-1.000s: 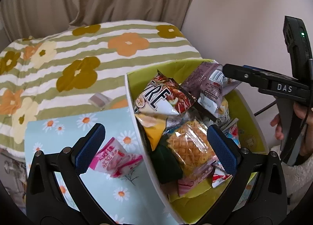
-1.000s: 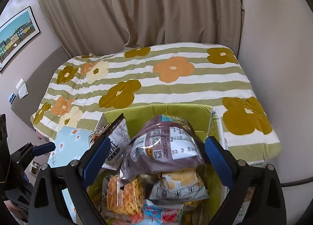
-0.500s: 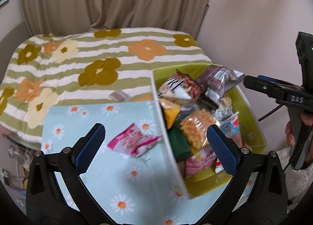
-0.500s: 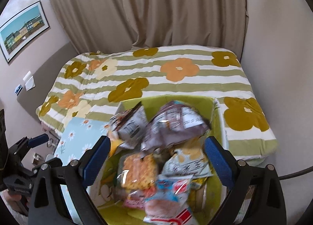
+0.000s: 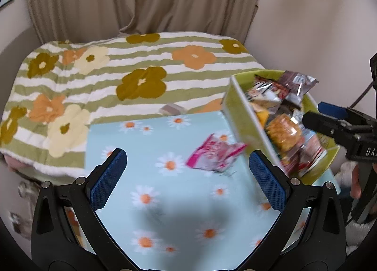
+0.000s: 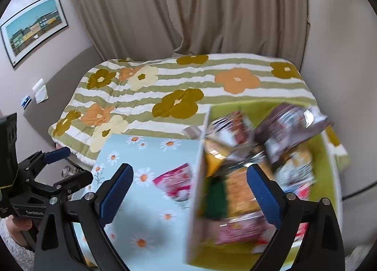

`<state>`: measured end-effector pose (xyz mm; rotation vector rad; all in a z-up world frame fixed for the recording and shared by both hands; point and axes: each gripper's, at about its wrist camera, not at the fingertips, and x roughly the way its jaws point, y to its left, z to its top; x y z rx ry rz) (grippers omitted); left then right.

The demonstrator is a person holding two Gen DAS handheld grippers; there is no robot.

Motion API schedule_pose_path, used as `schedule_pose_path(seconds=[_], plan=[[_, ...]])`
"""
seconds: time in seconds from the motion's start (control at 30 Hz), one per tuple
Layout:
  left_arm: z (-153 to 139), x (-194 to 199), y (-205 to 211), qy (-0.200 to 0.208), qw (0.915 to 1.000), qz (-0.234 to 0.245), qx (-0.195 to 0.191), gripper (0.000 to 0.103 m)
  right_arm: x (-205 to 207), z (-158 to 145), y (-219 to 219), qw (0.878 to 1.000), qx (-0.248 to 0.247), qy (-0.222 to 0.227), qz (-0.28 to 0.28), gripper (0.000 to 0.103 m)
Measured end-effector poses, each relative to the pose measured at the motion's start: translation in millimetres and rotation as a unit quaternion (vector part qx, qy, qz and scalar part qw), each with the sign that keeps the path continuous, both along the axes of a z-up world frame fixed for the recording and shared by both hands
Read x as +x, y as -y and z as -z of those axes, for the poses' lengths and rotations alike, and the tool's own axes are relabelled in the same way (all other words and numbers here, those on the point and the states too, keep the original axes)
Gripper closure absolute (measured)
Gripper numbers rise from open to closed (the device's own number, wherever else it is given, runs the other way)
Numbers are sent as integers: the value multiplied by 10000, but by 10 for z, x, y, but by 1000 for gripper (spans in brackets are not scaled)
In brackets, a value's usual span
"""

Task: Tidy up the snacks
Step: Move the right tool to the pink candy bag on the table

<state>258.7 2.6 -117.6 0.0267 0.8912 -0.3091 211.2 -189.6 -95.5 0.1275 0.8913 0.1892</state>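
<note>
Now left gripper (image 5: 187,172) farther from box (image 5: 238,110)

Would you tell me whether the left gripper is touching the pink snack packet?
Apart: in the left wrist view the left gripper is open, and blue cloth shows between its pads and the pink snack packet.

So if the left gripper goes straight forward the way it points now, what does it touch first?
Probably the pink snack packet lying on the light blue daisy-print cloth. It sits between the open left gripper fingers' line, though depth is unclear.
</note>
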Motion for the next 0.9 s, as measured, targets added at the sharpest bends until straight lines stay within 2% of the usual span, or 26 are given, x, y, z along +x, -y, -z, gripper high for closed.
schedule_pose_path(seconds=[0.07, 0.2, 0.4, 0.53, 0.73, 0.9], plan=[[50, 38, -171, -32, 10000, 71, 18, 0, -30, 114, -202, 9992, 127, -106, 354, 7], [221, 163, -542, -268, 9991, 253, -200, 0, -117, 399, -521, 9947, 426, -304, 883, 7], [527, 323, -800, -521, 9975, 419, -213, 0, -44, 812, -868, 9905, 131, -481, 1281, 7], [778, 415, -899, -591, 9973, 382, -208, 0, 130, 1225, -899, 9854, -9, -603, 1593, 7], [1104, 532, -960, -723, 9959, 487, -254, 0, 324, 1692, -833, 9729, -110, -482, 2258, 7], [1299, 637, -959, -860, 9943, 575, -253, 0, 495, 1859, -852, 9647, -368, -413, 2575, 8]])
